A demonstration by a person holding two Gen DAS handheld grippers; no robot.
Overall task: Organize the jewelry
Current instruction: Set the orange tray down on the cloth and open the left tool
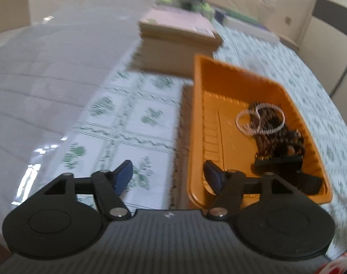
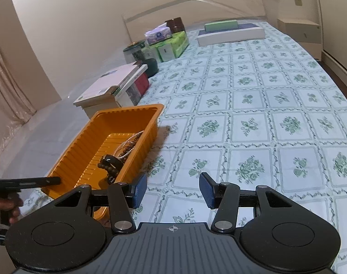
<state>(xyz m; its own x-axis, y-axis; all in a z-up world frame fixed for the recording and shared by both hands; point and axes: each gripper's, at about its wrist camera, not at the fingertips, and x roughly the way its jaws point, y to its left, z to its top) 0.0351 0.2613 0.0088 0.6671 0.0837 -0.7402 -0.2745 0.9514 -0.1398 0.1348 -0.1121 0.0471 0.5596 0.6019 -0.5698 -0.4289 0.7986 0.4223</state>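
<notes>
Jewelry (image 1: 268,130) heaped in orange tray (image 1: 197,114); none visible outside. Left gripper (image 1: 169,175), right gripper (image 2: 173,191): fingers spread, empty.

Jewelry (image 1: 267,132) in tray (image 1: 219,75)

My left gripper (image 1: 167,178) is matte black plastic; two round flat discs sit either side of a ribbed grey centre plate stamped with a small white mark; black link arms pinned with silver screws carry dark blue textured pads (image 1: 123,179); my right gripper (image 2: 172,193) is built the same, with a small crosshair mark on its ribbed plate and blue finger pads (image 2: 140,189); my left hand (image 2: 7,207) shows at the picture's left edge, on a black handle.
</notes>
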